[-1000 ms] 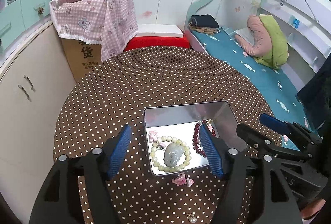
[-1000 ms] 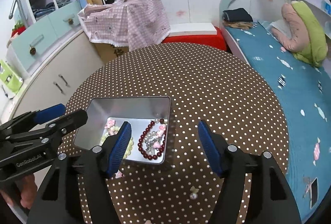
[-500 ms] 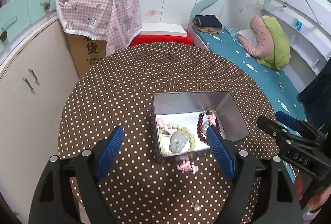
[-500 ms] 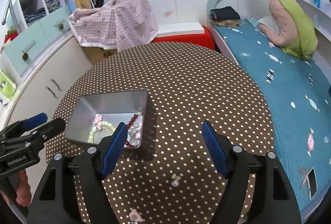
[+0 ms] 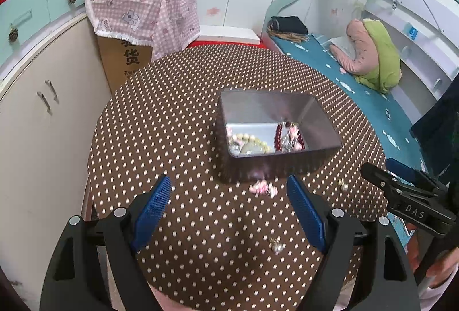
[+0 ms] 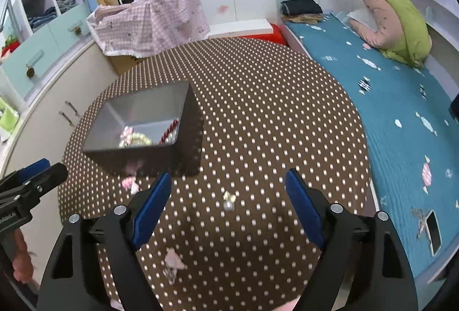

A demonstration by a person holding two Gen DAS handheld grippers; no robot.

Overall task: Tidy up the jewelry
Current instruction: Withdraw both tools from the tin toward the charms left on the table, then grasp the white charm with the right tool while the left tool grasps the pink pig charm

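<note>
Both your claws, left (image 5: pixel 229 207) and right (image 6: pixel 228 203), are spread wide and hold nothing. The metal tin (image 5: pixel 275 161) of bracelets sits mid-tabletop (image 5: pixel 172 121); a pearl earring (image 6: pixel 228 199) lies between your right claw's fingers.

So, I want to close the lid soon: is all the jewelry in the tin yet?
No. The metal tin holds bracelets, but a pink piece and small earrings lie on the tablecloth outside it.

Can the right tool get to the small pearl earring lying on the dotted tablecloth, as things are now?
Probably yes. The small pearl earring lies on open brown dotted tablecloth, ahead of the open right tool, between its blue pads. The metal tin stands off to the left.
</note>
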